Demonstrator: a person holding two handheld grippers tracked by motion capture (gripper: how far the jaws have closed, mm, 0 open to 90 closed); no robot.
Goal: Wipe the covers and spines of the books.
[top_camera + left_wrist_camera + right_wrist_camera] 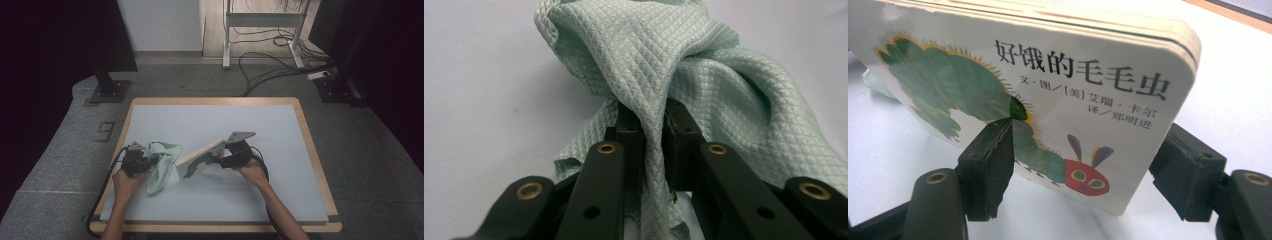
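A pale green quilted cloth [164, 159] lies crumpled on the left of the grey table top [225, 120]. My left gripper [149, 161] is at its left side. In the left gripper view a fold of the cloth [684, 65] runs down between the two pads, which pinch it; my left gripper [651, 112] is shut on it. A white board book [200, 159] with a green caterpillar on its cover is held tilted just right of the cloth. My right gripper [216, 160] clamps it. In the right gripper view the book [1048, 85] sits between the jaws of my right gripper [1088, 150].
The table has a wooden rim [312, 150]. Beyond the far edge, on the floor, stand a black stand base [107, 90], a white frame leg [226, 50] and loose cables [270, 65]. Another black base [340, 87] sits at the far right.
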